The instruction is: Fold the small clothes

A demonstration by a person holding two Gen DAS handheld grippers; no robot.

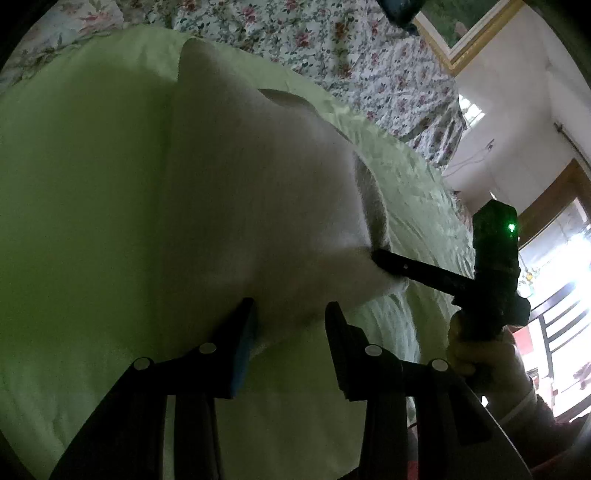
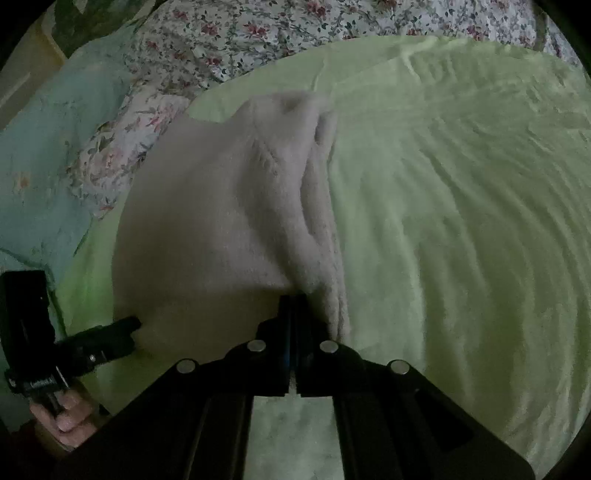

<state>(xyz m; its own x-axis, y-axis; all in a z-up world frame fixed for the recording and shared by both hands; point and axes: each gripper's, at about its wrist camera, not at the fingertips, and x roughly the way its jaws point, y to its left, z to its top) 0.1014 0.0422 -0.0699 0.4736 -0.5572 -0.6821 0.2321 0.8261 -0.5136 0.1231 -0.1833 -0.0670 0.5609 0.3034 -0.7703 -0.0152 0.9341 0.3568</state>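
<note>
Gilt picture frame left view only

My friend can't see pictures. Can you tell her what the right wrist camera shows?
The right gripper is pinched shut on the near edge of a fluffy white garment lying on a light green sheet. At lower left, the left gripper reaches to the garment's near edge, and a flowery bedspread lies behind.
</note>
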